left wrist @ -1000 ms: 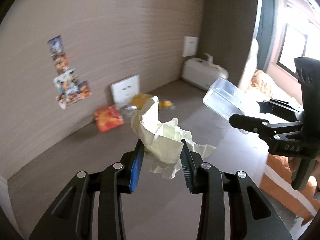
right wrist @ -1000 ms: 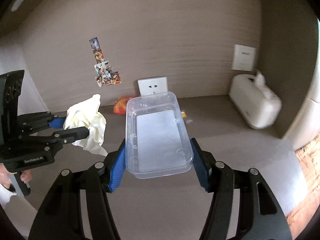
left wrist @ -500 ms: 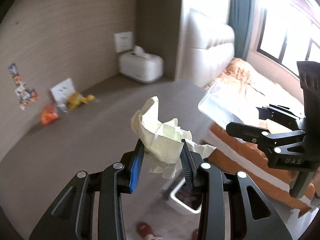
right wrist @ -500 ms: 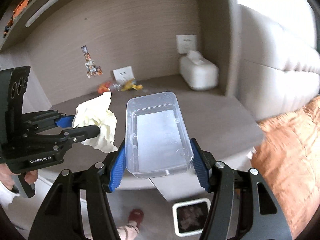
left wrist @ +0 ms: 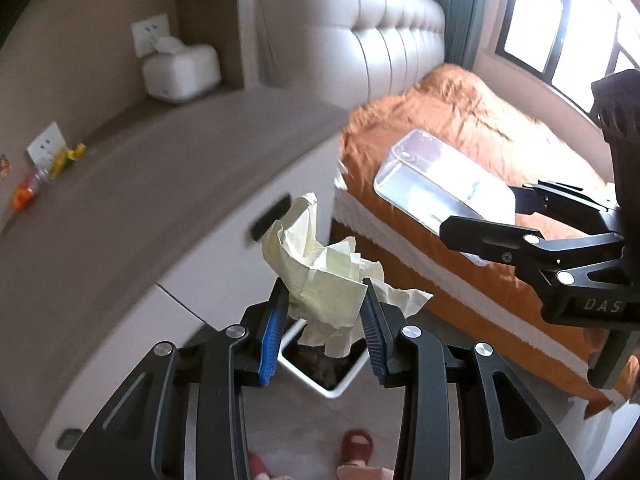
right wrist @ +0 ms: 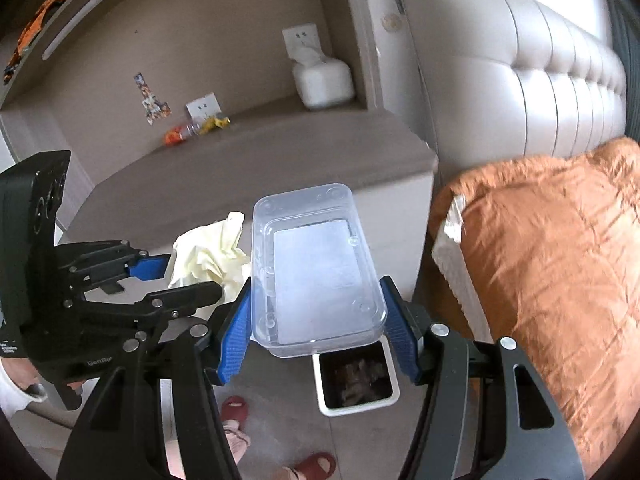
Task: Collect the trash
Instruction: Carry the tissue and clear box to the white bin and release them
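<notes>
My left gripper (left wrist: 323,312) is shut on a crumpled pale-yellow paper (left wrist: 320,272), held in the air over a white square trash bin (left wrist: 340,382) on the floor. The right gripper (right wrist: 318,320) is shut on a clear plastic container (right wrist: 316,268), gripped by its long sides, just above and behind the same bin (right wrist: 394,394), which holds dark trash. In the right wrist view the left gripper (right wrist: 180,276) with the yellow paper (right wrist: 208,252) hangs left of the container. In the left wrist view the right gripper (left wrist: 516,218) carries the container (left wrist: 440,192) at right, over the bed.
A grey countertop (right wrist: 248,168) over white cabinets stands behind the bin, with snack wrappers (right wrist: 196,130) and a white tissue box (right wrist: 322,80) at the back. An orange bedcover (right wrist: 552,264) lies right of the bin. A person's feet in red slippers (right wrist: 234,408) stand near it.
Both grippers have swung away from the countertop toward the bed and lower, each keeping its load. The bin and floor have come into view beneath them.
</notes>
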